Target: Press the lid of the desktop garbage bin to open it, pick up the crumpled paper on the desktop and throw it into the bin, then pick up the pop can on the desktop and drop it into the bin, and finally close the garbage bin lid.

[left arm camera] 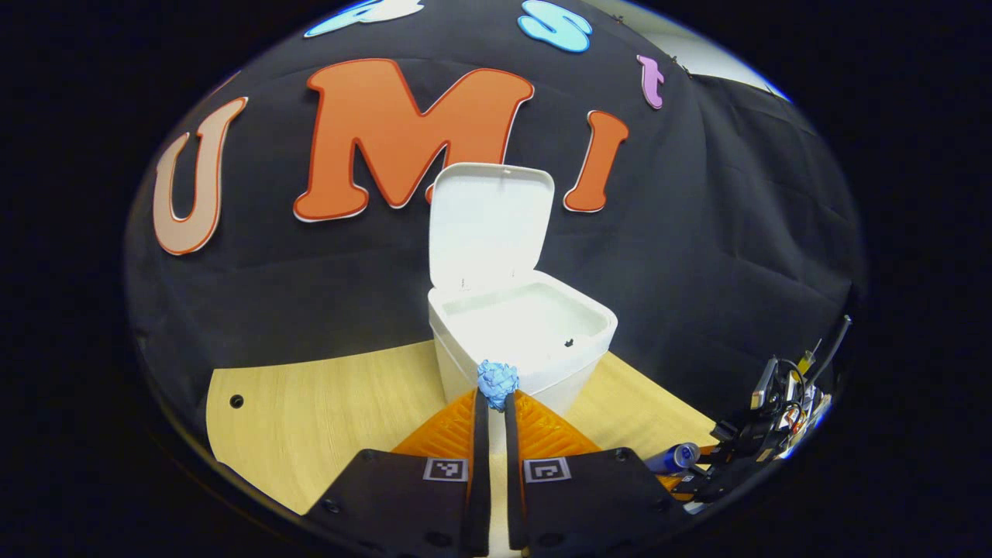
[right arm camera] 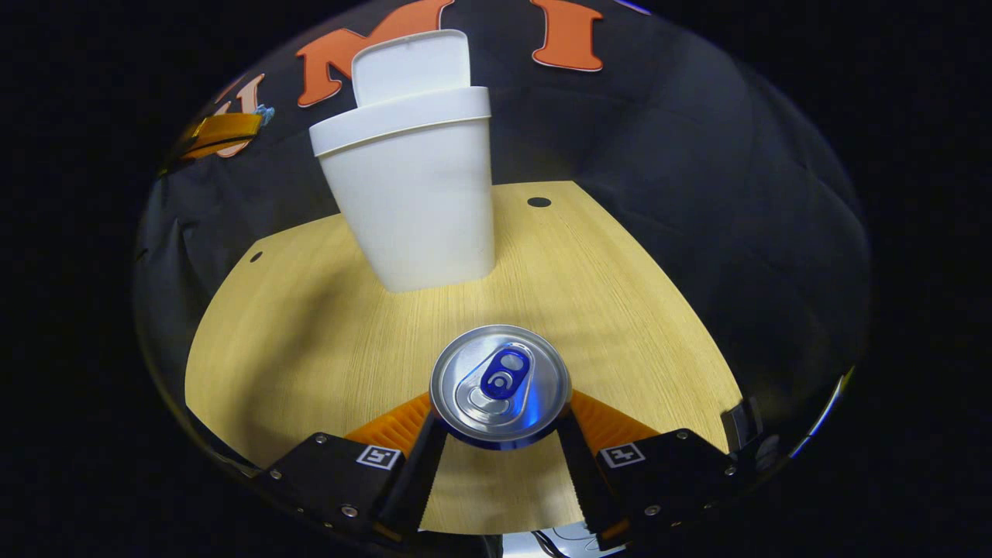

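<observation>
My left gripper [left arm camera: 497, 403] fingers pinch the crumpled blue paper ball [left arm camera: 497, 383], held near the white plastic bin [left arm camera: 521, 341], lid [left arm camera: 488, 225] up. My right gripper [right arm camera: 501, 422] fingers clamp the silver-topped blue pop can [right arm camera: 501, 385] on the light wood counter [right arm camera: 310, 349], w/ the bin beyond.

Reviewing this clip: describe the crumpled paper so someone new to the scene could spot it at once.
Start at the white bin with its lid raised, on the wooden desktop. Just in front, the left claw pinches a small blue wad, the crumpled paper. Nothing else is blue and wrinkled; the can is smooth metal.
</observation>
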Demonstrator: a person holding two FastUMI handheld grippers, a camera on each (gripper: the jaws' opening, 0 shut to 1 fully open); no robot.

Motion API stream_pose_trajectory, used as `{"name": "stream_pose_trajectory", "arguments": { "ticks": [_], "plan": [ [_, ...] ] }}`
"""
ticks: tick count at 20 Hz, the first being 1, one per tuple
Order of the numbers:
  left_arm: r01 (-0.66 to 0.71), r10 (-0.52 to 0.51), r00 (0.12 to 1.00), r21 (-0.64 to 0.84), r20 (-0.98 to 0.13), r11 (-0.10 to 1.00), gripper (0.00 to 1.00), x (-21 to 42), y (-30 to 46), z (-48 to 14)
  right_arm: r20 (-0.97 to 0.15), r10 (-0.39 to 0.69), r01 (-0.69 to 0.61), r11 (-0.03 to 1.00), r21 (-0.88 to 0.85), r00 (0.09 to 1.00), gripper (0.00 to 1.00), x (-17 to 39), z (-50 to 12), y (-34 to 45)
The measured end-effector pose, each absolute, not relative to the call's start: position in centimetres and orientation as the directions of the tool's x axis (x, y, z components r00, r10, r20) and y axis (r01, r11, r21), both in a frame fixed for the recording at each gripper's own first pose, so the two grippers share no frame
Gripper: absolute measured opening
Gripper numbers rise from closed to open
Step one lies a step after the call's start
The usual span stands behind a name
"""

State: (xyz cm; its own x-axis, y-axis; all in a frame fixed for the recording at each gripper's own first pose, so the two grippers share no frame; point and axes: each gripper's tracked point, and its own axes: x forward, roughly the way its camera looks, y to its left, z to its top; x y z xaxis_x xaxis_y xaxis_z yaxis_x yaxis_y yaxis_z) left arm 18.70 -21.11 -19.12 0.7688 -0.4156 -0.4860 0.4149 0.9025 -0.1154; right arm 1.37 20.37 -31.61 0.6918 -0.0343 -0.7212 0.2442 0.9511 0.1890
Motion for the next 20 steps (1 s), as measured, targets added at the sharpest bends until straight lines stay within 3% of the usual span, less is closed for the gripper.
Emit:
{"name": "stream_pose_trajectory", "arguments": {
  "ticks": [11,20],
  "plan": [
    [0.429,-0.423,0.771,-0.103,-0.475,0.897,0.12,24.3,-26.5,-20.6,-0.723,-0.067,0.282,0.942,0.181,0.688,0.78,1.0,-31.1,18.0],
    [0.391,-0.401,0.759,-0.135,-0.513,0.911,0.13,25.3,-27.4,-23.1,-0.686,-0.126,0.322,0.932,0.165,0.717,0.78,2.7,-28.9,14.4]
  ]
}}
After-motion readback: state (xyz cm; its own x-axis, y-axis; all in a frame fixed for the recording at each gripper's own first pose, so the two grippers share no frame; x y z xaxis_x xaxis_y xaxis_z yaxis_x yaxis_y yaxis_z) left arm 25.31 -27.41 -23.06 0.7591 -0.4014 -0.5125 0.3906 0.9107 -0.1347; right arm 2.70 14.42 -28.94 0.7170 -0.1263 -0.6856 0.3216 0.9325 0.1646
